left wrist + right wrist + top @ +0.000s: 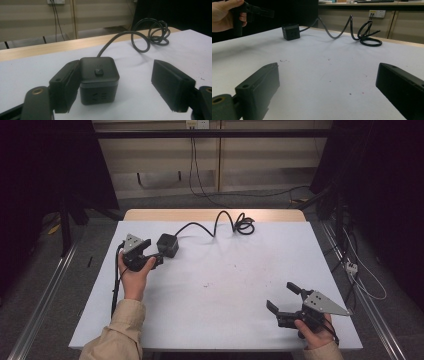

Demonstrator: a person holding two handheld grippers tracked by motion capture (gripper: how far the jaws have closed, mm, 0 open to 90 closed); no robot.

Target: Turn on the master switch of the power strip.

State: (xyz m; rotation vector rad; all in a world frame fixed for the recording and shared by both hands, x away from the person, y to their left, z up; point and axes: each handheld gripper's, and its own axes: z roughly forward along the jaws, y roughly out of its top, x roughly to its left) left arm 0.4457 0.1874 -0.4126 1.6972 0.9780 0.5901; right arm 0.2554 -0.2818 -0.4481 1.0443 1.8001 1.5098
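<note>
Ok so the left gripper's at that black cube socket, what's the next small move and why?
Probably close the left gripper on the cube socket: its jaws stand open, one against the cube's side, the other apart, with nothing gripped yet.

The cube socket's (99,80) far side and underside are hidden.

Held the left gripper (159,251) wide-jawed at far left; kept the right gripper (283,297) spread apart, low at near right.
</note>
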